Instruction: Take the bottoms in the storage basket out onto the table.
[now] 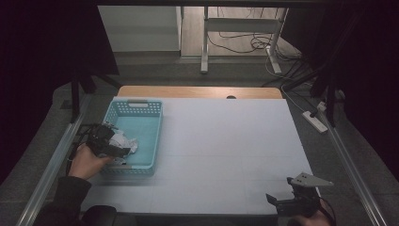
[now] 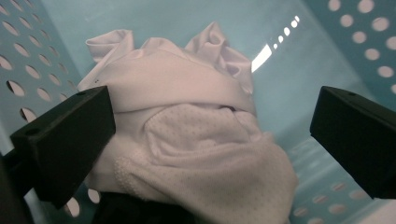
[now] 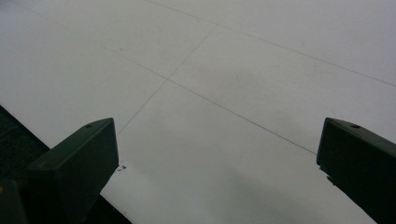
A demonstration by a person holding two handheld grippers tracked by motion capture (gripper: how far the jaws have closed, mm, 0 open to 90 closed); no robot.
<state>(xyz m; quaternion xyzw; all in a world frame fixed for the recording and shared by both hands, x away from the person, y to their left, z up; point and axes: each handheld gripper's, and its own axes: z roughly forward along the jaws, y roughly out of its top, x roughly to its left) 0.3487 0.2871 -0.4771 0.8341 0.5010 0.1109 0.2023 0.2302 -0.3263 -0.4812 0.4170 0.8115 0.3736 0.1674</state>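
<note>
A crumpled white cloth (image 1: 123,141) lies in the near left part of a light blue perforated basket (image 1: 145,126) on the left of the white table. My left gripper (image 1: 109,143) hangs over the basket's left wall, right at the cloth. In the left gripper view the cloth (image 2: 187,140) bunches between the wide-apart jaws on the basket floor (image 2: 280,88); the left gripper (image 2: 212,140) is open. My right gripper (image 1: 294,200) sits low at the table's near right corner, and in the right gripper view it (image 3: 215,172) stands open over bare white table (image 3: 224,93).
The white table top (image 1: 221,150) stretches between the basket and the right gripper. A wooden strip (image 1: 197,92) runs along the far edge. Metal rails flank both sides, and a power strip (image 1: 315,121) with cables lies on the floor at right.
</note>
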